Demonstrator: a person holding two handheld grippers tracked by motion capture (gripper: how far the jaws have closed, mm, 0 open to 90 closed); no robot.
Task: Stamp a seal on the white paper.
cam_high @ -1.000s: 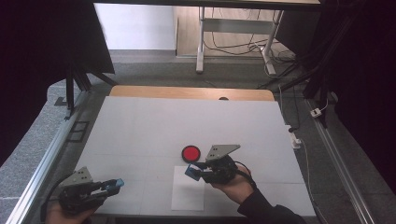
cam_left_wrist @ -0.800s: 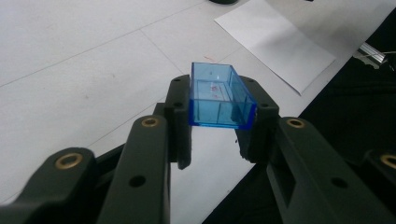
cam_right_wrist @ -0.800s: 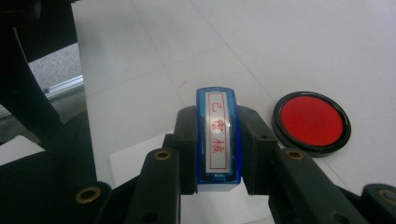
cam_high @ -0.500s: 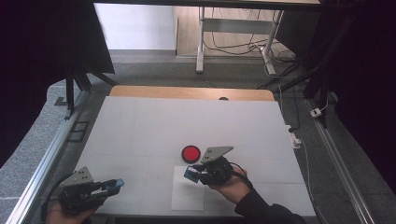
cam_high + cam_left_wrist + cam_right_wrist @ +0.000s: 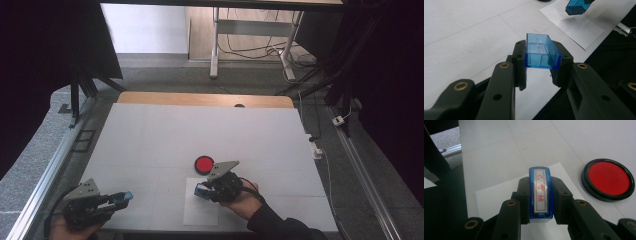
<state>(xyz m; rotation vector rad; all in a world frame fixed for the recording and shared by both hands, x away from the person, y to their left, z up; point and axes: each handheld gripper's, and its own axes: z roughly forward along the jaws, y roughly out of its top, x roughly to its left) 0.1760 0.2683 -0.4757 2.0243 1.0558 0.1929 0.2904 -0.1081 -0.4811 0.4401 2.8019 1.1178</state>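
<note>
Blue stamp (image 5: pixel 540 192) is clamped in my right gripper (image 5: pixel 204 190), its red lettering facing up, and I hold it just over the paper (image 5: pixel 201 216) on the worktop (image 5: pixel 150 140). Red pad (image 5: pixel 608 180) lies beside the paper. My left gripper (image 5: pixel 124 198) clamps the cap (image 5: pixel 542 51) (open, transparent).

High view dim and soft with near-black left and right edges, white table (image 5: pixel 200 130) evenly lit; both gripper views sharp, mild glare on red ink pad (image 5: pixel 608 178).
</note>
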